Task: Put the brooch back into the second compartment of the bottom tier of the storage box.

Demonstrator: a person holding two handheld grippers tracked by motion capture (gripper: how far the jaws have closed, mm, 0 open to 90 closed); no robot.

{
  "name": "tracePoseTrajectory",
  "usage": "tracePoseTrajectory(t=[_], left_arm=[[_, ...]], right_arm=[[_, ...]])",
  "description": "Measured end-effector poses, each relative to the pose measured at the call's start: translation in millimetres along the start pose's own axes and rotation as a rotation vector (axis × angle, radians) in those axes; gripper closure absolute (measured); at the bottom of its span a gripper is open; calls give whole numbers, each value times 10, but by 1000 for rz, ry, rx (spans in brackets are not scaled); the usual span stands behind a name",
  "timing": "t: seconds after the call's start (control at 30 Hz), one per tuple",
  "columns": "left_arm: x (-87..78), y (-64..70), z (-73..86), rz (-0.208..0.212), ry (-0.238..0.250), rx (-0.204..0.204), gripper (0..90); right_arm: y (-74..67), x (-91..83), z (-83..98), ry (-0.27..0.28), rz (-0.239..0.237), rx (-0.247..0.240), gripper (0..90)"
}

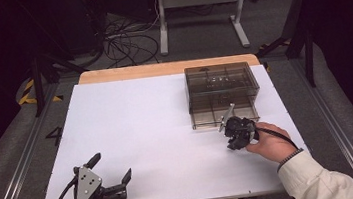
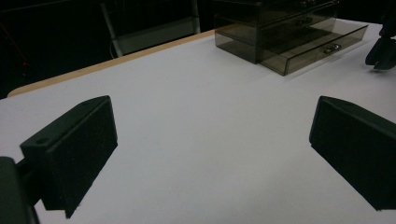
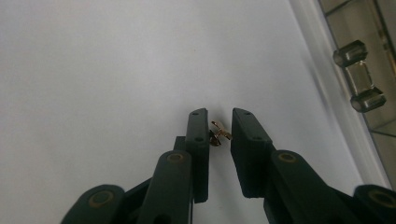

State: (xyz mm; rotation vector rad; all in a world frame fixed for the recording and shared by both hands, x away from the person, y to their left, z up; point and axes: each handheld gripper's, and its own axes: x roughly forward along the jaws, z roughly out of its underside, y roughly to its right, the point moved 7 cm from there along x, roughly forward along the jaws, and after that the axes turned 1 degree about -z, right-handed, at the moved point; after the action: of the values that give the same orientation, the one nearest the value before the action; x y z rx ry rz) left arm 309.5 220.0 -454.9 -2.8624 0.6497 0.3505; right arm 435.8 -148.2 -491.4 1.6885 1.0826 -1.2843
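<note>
Risking a drop above all: pinching a tiny gold piece (image 3: 222, 132) with the right gripper (image 3: 220, 116), jaws drawn almost together, leaving only the narrow gap that the piece itself is filling. Gripping it right at the tips, near the top of the pads, with very little of it caught. Probably losing it at any jolt, twist or slackening of the squeeze, and then hunting for it on the white table (image 3: 93, 70). Possibly bending it, too, by squeezing harder on so slight a thing.

Also risking a knock against the box (image 1: 220, 82): working just beside its open lower drawer (image 2: 308, 44), with a knob (image 3: 359, 74) standing off to the right of the jaws and beyond their tips. Swinging that way carelessly and catching the drawer front could be enough to flick the piece loose.

Keeping the left gripper (image 1: 112, 167) well apart, near the table's front edge, jaws spread wide with nothing between them but bare table, the box lying far ahead of them and to their right. Offering no support from there, should the piece be slipping.
</note>
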Motion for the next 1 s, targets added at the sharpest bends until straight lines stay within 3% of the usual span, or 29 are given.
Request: tracePoseTrajectory(t=[0.57,1.0], left_arm=[[0,0,-4,-3,3,0,18],[2,0,-5,-3,4,-4,18]], right_arm=[[35,-248,-46,139,61,12,777],[60,-477,-114,290,130,14,777]])
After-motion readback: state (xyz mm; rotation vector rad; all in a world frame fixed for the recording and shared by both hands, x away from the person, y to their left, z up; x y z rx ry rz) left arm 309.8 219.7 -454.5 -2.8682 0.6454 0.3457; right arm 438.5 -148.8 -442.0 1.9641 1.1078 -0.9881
